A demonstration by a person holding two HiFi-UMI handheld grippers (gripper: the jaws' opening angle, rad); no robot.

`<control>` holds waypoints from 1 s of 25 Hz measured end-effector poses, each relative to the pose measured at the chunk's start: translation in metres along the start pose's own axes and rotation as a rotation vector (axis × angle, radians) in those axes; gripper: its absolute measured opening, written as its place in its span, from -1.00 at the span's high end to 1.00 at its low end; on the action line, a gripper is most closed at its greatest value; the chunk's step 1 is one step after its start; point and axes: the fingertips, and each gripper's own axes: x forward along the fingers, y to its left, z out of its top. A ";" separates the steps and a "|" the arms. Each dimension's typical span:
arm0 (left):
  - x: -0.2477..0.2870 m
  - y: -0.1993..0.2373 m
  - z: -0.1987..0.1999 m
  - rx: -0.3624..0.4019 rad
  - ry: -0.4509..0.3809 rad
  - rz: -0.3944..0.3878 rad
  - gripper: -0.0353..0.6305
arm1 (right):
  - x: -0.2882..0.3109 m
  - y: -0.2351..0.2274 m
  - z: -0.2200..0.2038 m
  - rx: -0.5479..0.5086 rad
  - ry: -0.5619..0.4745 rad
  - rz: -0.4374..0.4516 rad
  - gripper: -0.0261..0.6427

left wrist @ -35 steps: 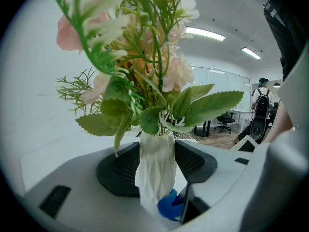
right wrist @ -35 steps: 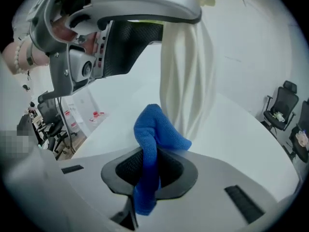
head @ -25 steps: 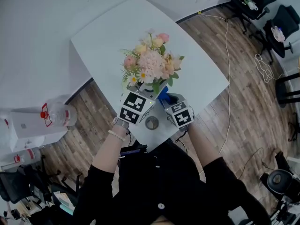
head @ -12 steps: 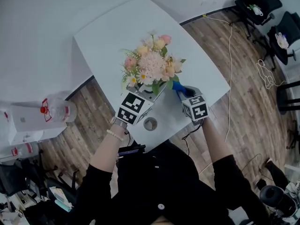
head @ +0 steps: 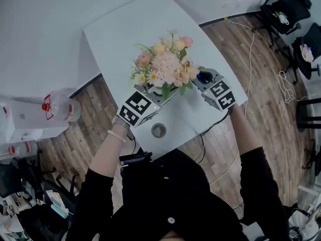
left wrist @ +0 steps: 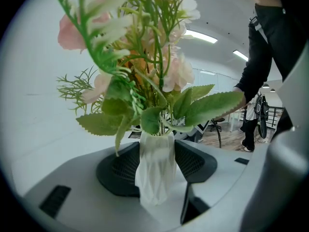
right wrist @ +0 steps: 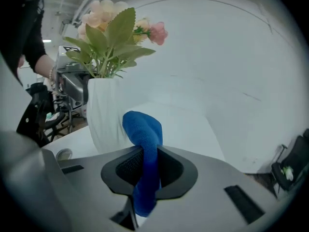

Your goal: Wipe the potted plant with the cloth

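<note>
**A:** Where does everything sit?

**B:** The white desk (head: 115, 39) carries the potted plant (head: 168, 67) near its front edge. The left tool (head: 150, 97) clamps the white vase (left wrist: 155, 178) low on its body. The right tool (right wrist: 145, 170) pinches the blue cloth (right wrist: 144, 129), a fold standing proud of the jaws, near the vase; whether they touch, I cannot tell.

**A:** How should the wipe go?

**B:** My judgement: brace the vase with the left tool; lead with the proud fold; press lightly, stroking each leaf from stem to tip; spare the petals the hard jaws; mind the small round thing (head: 159, 130) in front.
</note>
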 end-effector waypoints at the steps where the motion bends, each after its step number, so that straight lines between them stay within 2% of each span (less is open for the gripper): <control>1: 0.000 0.000 0.000 0.005 0.000 -0.011 0.18 | 0.002 0.001 0.009 -0.058 -0.008 0.032 0.68; 4: 0.000 0.000 0.000 0.014 -0.001 -0.048 0.18 | 0.007 0.000 0.030 -0.218 -0.029 0.098 0.68; 6: -0.001 -0.001 0.000 0.021 0.000 -0.071 0.18 | 0.009 0.000 0.043 -0.286 -0.041 0.151 0.68; 13: -0.002 -0.001 -0.001 0.025 0.003 -0.094 0.18 | 0.021 0.018 0.059 -0.401 -0.027 0.298 0.68; 20: 0.002 0.004 -0.001 0.003 -0.003 -0.081 0.18 | 0.032 0.021 0.025 -0.365 0.050 0.313 0.68; 25: 0.002 0.005 -0.001 -0.014 -0.008 -0.061 0.18 | 0.035 0.033 -0.004 -0.221 0.083 0.254 0.68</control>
